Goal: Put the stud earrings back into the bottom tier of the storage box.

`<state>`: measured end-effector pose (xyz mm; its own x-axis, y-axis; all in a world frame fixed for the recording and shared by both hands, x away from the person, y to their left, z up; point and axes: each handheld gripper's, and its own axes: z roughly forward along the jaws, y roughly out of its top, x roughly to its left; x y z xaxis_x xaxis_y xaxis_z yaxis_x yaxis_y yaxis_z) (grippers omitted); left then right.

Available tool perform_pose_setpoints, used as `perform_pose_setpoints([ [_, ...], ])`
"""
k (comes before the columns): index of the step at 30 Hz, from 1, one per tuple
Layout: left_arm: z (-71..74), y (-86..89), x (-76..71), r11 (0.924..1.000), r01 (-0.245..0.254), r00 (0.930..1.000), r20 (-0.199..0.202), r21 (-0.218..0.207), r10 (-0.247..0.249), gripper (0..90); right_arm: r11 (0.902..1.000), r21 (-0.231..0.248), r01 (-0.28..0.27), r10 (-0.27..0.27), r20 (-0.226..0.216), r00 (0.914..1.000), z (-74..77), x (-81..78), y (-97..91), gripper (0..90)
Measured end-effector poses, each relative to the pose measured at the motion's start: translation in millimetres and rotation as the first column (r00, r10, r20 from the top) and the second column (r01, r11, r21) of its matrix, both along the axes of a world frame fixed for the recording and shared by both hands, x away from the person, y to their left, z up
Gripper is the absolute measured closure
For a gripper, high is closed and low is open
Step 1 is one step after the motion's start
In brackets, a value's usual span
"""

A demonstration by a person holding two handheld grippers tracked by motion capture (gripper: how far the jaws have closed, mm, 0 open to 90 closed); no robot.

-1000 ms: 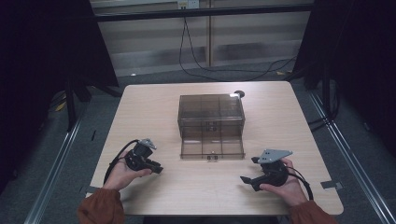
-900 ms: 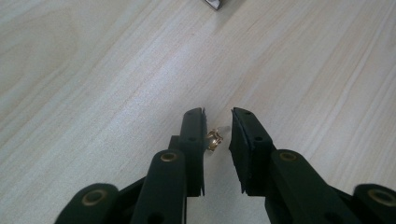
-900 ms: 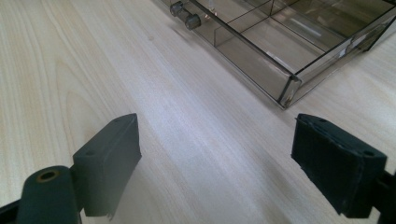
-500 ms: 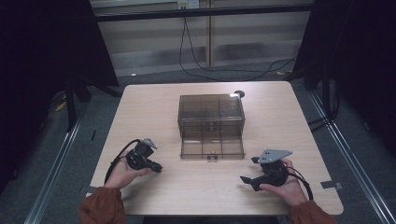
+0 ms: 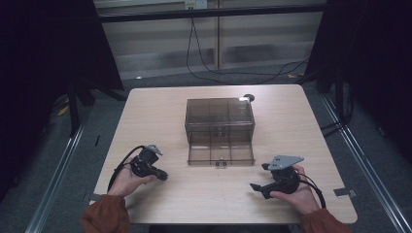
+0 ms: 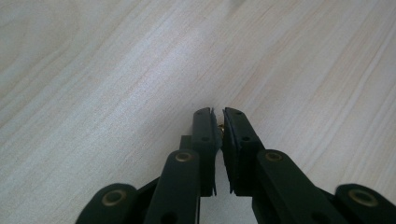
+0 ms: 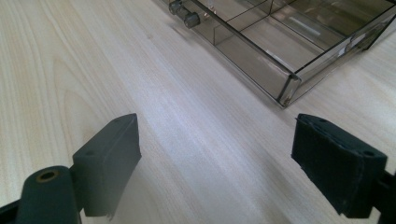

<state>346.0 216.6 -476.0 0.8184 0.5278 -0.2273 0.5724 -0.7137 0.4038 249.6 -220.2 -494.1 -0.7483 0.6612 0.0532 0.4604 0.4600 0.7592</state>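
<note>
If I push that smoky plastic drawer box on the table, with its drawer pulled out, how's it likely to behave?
The drawer box looks like thin, rigid clear plastic, so it is probably light and would likely slide on the smooth wooden table rather than tip, being low and wide. Its open drawer may slide in first if pushed from the front. The walls could crack under a hard squeeze.

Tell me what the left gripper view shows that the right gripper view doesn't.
Left gripper view alone: its tongs nearly shut, a tiny brass-coloured speck pinched at the tips; what it is I can't tell.

Right gripper view alone: its tongs wide open with nothing between them, and the pulled-out drawer of the smoky clear box, with two small knobs on its front.

Both: the pale wooden table beneath the tongs.
</note>
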Motion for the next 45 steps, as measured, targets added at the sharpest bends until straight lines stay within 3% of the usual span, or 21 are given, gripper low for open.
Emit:
perform_pose_setpoints([
  [3,0.2,0.4,0.7,1.0000,-0.009,0.9999,-0.005,0.003,0.009,85.0,1.0000,-0.005,-0.001,0.001,0.000,1.0000,0.1,0.0,0.0,14.7],
  [5,-1.1,1.5,1.9,0.9985,-0.051,0.9984,-0.026,-0.020,0.051,85.2,1.0000,-0.006,-0.001,0.001,-0.001,1.0000,0.1,0.0,-0.1,14.7],
  [11,-1.8,4.5,3.2,0.9976,-0.058,0.9977,-0.037,-0.038,0.056,85.9,1.0000,-0.006,0.001,-0.001,0.004,1.0000,0.3,-0.4,-0.4,14.6],
  [32,12.1,1.3,3.2,0.9940,-0.042,0.9991,0.001,-0.101,0.042,86.0,1.0000,-0.006,0.003,-0.003,-0.002,1.0000,0.0,0.3,0.0,14.7],
  [34,14.8,0.7,2.7,0.9936,-0.042,0.9985,0.032,-0.105,0.045,86.0,1.0000,-0.005,0.000,0.000,0.001,1.0000,0.2,0.7,-0.7,14.6],
  [37,20.1,-1.9,2.3,0.9934,-0.026,0.9984,0.046,-0.112,0.031,86.0,1.0000,-0.003,0.004,-0.004,0.000,1.0000,0.4,0.6,-0.9,14.6],
  [42,22.2,-5.2,3.2,0.9930,-0.027,0.9980,0.053,-0.115,0.033,86.0,1.0000,-0.001,0.005,-0.005,-0.001,1.0000,0.6,0.3,-0.8,14.5],
  [45,23.0,-8.6,2.8,0.9894,-0.044,0.9968,0.059,-0.138,0.053,86.1,1.0000,-0.002,0.005,-0.005,-0.001,1.0000,0.4,0.6,-0.9,14.6],
])
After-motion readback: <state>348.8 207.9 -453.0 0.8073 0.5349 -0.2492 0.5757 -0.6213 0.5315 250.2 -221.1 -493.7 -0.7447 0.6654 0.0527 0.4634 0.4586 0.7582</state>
